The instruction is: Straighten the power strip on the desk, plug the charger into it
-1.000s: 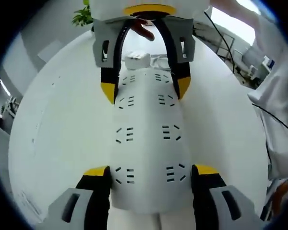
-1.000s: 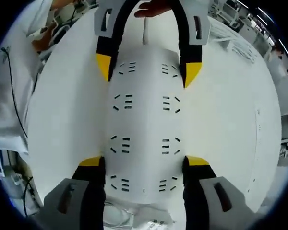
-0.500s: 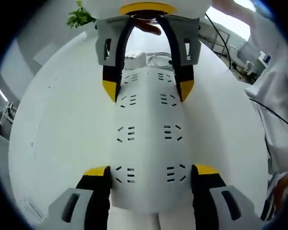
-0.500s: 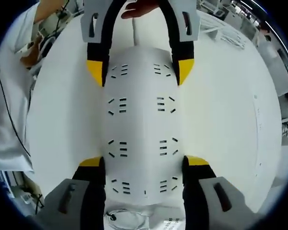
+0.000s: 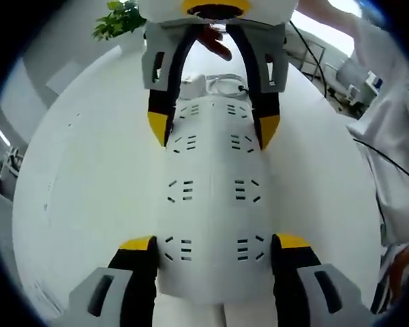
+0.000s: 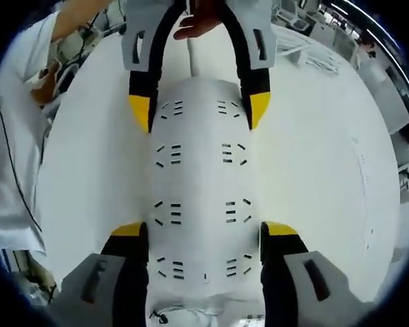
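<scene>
A long white power strip (image 5: 211,191) with two rows of sockets lies flat on the white desk (image 5: 88,177). My left gripper (image 5: 215,244) is shut on its near end, one jaw against each long side. My right gripper (image 5: 213,128) comes in from the top and clamps the far end the same way. Seen from the right gripper view, the strip (image 6: 201,184) runs away from my right gripper (image 6: 204,230) to my left gripper (image 6: 199,109). A white charger (image 5: 194,85) with a coiled cable (image 5: 226,84) lies just past the strip's far end.
A person in a white coat (image 5: 395,170) stands at the desk's edge, the same coat (image 6: 7,150) showing at the left of the right gripper view. A hand (image 6: 201,24) holds the left gripper. A green plant (image 5: 123,17) stands beyond the desk. Other desks (image 6: 313,48) lie farther off.
Both grippers stay clamped on the strip's ends. The strip and both views have shifted slightly; in the right gripper view the far end now sits a little lower in the picture.
</scene>
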`<state>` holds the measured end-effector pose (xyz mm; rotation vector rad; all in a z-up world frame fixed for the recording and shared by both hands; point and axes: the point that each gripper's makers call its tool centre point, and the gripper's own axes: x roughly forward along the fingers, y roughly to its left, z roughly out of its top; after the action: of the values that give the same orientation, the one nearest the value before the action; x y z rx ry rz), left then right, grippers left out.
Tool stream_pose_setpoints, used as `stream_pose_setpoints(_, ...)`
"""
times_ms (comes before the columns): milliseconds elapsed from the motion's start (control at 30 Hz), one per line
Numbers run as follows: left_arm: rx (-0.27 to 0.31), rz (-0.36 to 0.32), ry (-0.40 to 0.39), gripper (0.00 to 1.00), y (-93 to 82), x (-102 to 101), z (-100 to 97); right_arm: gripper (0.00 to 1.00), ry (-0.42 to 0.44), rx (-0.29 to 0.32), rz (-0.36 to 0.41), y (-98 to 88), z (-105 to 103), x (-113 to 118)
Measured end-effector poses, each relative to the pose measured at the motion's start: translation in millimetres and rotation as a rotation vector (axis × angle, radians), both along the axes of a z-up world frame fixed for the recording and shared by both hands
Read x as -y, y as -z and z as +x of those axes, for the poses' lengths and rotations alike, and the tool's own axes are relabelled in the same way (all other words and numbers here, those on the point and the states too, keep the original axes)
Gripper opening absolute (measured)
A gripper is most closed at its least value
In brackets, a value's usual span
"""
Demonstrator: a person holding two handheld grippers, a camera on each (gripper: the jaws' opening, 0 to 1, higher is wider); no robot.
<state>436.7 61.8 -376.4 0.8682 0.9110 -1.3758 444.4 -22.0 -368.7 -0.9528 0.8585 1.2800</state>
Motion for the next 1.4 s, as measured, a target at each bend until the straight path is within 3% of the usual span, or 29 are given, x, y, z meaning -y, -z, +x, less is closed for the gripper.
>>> stream_pose_setpoints(67, 0.000, -0.004, -0.001, 0.69, 0.0, 0, -0.5, 0.65, 0.025, 0.026, 0.071, -12.1, 2, -1)
stream_pose_setpoints(133, 0.000, -0.009, -0.004, 0.69, 0.1, 0, -0.8, 0.61, 0.094, 0.072, 0.204, -37.5, 6, -1)
stream_pose_setpoints(200, 0.001, -0.014, -0.007, 0.69, 0.1, 0, -1.4, 0.61, 0.158, 0.151, 0.372, -70.3, 10, 3)
stream_pose_setpoints(300, 0.000, -0.025, -0.006, 0.69, 0.0, 0, -1.5, 0.61, 0.357, 0.251, 0.648, -117.1, 19, 30)
stream_pose_setpoints(367, -0.001, -0.029, -0.007, 0.69, 0.1, 1, -2.0, 0.58, 0.442, 0.329, 0.691, -124.4, 23, 57)
stream_pose_setpoints(400, 0.000, -0.032, -0.006, 0.69, 0.1, 1, -2.0, 0.55, 0.447, 0.413, 0.701, -125.5, 23, 76)
stream_pose_setpoints(467, -0.001, -0.033, -0.006, 0.69, 0.0, 1, -1.6, 0.52, 0.447, 0.494, 0.696, -119.2, 23, 96)
stream_pose_setpoints(533, -0.001, -0.032, -0.005, 0.70, 0.0, 1, -0.9, 0.50, 0.483, 0.486, 0.692, -100.3, 23, 114)
stream_pose_setpoints(600, -0.003, -0.032, -0.005, 0.70, 0.1, 1, -0.7, 0.50, 0.533, 0.373, 0.677, -71.4, 20, 122)
stream_pose_setpoints(667, -0.004, -0.034, -0.005, 0.70, 0.0, 1, -0.6, 0.50, 0.548, 0.321, 0.672, -53.0, 24, 125)
stream_pose_setpoints(767, -0.003, -0.039, -0.007, 0.70, 0.0, 1, -0.4, 0.47, 0.522, 0.338, 0.704, -47.6, 35, 125)
stream_pose_setpoints(867, -0.004, -0.043, -0.009, 0.70, 0.0, 1, -0.4, 0.46, 0.368, 0.371, 0.745, -48.0, 38, 109)
stream_pose_setpoints(1033, -0.004, -0.053, -0.011, 0.70, -0.1, 1, 0.1, 0.40, 0.389, 0.349, 0.729, -31.8, 49, 111)
stream_pose_setpoints(1100, -0.004, -0.052, -0.011, 0.70, -0.2, 1, 0.2, 0.35, 0.380, 0.309, 0.766, -29.5, 49, 107)
stream_pose_setpoints(1200, -0.004, -0.050, -0.010, 0.70, -0.3, 1, 0.7, 0.35, 0.380, 0.298, 0.790, -29.5, 50, 109)
stream_pose_setpoints(1300, -0.004, -0.049, -0.010, 0.70, -0.4, 0, 0.9, 0.35, 0.350, 0.299, 0.796, -30.4, 47, 107)
stream_pose_setpoints(1400, -0.004, -0.049, -0.011, 0.70, -0.4, 0, 1.2, 0.35, 0.258, 0.241, 0.793, -29.6, 37, 106)
